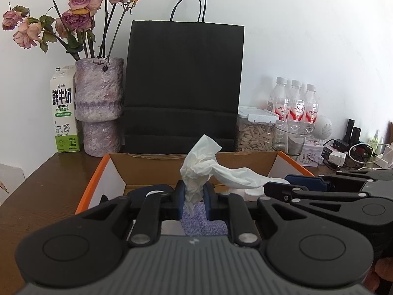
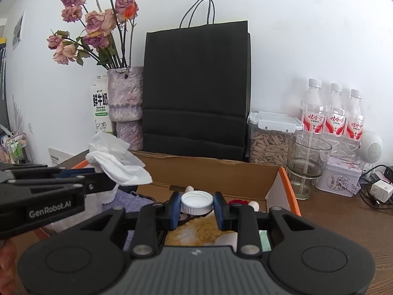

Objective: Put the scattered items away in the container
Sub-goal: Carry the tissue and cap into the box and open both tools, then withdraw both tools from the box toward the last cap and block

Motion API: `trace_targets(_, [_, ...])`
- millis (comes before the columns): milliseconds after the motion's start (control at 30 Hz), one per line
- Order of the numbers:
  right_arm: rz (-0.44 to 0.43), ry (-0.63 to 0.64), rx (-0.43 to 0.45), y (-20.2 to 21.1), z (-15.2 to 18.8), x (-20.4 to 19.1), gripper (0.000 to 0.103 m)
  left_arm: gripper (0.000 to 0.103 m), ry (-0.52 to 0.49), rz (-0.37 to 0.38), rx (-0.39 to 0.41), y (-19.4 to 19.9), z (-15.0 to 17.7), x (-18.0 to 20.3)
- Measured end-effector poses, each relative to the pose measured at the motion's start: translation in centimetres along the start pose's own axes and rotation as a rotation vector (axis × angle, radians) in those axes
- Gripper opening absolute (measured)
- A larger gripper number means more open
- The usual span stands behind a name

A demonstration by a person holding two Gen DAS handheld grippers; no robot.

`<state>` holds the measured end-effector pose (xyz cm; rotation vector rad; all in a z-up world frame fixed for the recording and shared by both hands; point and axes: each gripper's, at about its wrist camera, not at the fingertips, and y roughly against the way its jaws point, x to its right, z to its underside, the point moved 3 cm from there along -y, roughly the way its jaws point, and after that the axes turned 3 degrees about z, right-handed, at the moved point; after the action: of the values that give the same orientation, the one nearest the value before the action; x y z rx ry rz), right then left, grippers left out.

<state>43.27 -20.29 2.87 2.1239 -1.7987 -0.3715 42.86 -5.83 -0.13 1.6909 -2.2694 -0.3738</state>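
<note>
An open cardboard box (image 1: 157,169) with orange outer sides stands on the wooden table; its far wall (image 2: 216,172) also shows in the right wrist view. My left gripper (image 1: 192,193) is shut on a crumpled white tissue (image 1: 201,167) and holds it above the box. From the right wrist view the same tissue (image 2: 118,162) hangs at the left, in the left gripper (image 2: 98,184). My right gripper (image 2: 196,209) is shut on a white bottle cap (image 2: 196,202) over the box. Inside lie a lilac cloth (image 1: 201,218), a yellow towel (image 2: 201,231) and small bits.
Behind the box stand a black paper bag (image 1: 184,86), a purple vase (image 1: 99,108) of dried roses, a milk carton (image 1: 63,113), a seed jar (image 2: 267,142), a glass (image 2: 307,162), three water bottles (image 2: 334,113), a tin (image 2: 341,177) and chargers (image 2: 380,191).
</note>
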Motion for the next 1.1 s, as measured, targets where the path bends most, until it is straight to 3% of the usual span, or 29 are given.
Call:
trace_targets(67, [0.002,-0.001,-0.004,0.0,0.0,0.0,0.028,0.019,-0.001,-0.003,0.005,0.1,0.0,-0.1])
trace_targets(133, [0.009,-0.003,-0.006,-0.1,0.0,0.1,0.028,0.035,-0.011,0.007,0.008,0.1,0.0,0.0])
trace_targets(167, [0.012,-0.006,-0.006,-0.1,0.1,0.2,0.028,0.039,-0.016,0.016,0.012,0.2,0.0,0.2])
trace_targets(200, [0.012,-0.009,-0.007,0.0,0.1,0.3,0.033,0.048,-0.024,0.015,0.017,0.3,0.0,0.3])
trace_targets(233, [0.011,-0.01,-0.008,0.0,0.1,0.3,0.047,0.056,-0.034,0.005,0.024,0.4,0.0,0.4])
trace_targets(267, [0.013,-0.008,-0.004,0.2,0.1,0.3,0.052,0.06,-0.042,-0.016,0.037,0.7,-0.1,0.5])
trace_targets(333, [0.062,-0.001,0.009,0.5,0.1,0.5,0.066,0.085,-0.043,-0.057,0.067,1.2,-0.3,0.3])
trace_targets(400, [0.075,-0.019,0.018,1.0,-0.1,1.2,0.078,0.103,-0.02,-0.08,0.1,1.8,-0.5,-0.1])
trace_targets(467, [0.079,-0.045,0.027,1.5,-0.1,1.9,0.097,0.103,-0.009,-0.076,0.128,2.4,-0.7,-0.3])
trace_targets(533, [0.087,-0.055,0.037,2.0,-0.2,2.3,0.102,0.103,-0.012,-0.07,0.143,3.0,-0.8,-0.1])
trace_targets(867, [0.097,-0.026,0.062,5.4,0.7,2.5,0.103,0.103,-0.058,-0.074,0.156,6.0,1.0,0.7])
trace_targets(1100, [0.119,-0.003,0.027,8.7,3.8,2.1,0.103,0.103,-0.095,-0.054,0.004,7.9,4.4,0.5])
